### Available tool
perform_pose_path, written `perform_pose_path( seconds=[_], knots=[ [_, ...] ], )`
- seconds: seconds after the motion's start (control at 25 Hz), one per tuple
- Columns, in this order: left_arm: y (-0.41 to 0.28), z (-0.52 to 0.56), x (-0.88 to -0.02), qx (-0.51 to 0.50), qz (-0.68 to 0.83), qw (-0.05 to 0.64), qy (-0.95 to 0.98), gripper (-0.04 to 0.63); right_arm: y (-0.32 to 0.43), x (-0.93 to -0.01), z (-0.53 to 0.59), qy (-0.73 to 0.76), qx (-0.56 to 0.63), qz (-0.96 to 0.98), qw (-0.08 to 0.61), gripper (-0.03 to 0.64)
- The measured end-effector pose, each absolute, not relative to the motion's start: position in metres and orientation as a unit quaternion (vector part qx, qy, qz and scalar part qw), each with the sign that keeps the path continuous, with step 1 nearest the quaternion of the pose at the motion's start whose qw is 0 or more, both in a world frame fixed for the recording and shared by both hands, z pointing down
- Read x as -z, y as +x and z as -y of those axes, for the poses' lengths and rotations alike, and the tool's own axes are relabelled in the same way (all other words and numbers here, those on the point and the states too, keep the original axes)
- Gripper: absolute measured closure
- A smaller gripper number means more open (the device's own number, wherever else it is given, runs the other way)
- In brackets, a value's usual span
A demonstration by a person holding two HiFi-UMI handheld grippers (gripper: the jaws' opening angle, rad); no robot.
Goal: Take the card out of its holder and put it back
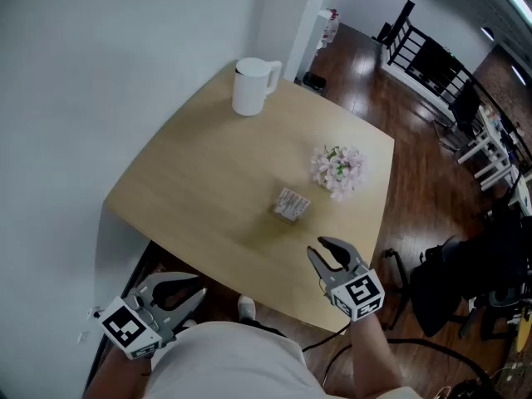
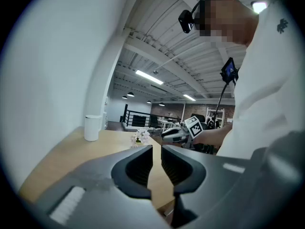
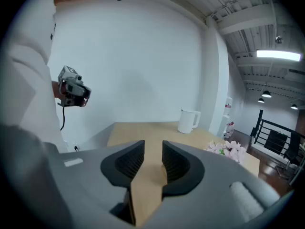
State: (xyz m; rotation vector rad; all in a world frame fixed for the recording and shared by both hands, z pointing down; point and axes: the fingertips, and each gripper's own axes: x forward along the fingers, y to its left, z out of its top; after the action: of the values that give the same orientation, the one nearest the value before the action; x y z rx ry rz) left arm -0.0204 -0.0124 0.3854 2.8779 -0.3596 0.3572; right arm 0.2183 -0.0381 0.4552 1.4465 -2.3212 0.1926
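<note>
The right gripper (image 1: 324,252) hovers just short of the card holder (image 1: 291,204), tilted slightly downward over the near edge of the table (image 1: 199,165). Its 2 jaws stand apart with only bare wood between them. The left gripper (image 1: 189,288) hangs well back and left of the holder, off the table's near edge, its jaws parted by a narrow empty gap. Flowers (image 1: 338,170) sit close beyond the holder on the right, and a white jug (image 1: 253,86) stands far behind it. Bare tabletop lies left of the holder.
</note>
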Motion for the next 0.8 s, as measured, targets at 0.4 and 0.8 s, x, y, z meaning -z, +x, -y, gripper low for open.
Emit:
perform_pose_path(
  seconds=[0.4,0.8],
  knots=[
    [0.027,0.029,-0.387,-0.139,0.183,0.130,0.964,0.534,0.294,-0.524,0.146,0.471,-0.094,0.850,0.214,0.494],
    [0.033,0.039,-0.391,-0.154,0.248,0.155,0.944,0.534,0.290,-0.594,0.196,0.401,-0.154,0.874,0.228,0.489]
  ],
)
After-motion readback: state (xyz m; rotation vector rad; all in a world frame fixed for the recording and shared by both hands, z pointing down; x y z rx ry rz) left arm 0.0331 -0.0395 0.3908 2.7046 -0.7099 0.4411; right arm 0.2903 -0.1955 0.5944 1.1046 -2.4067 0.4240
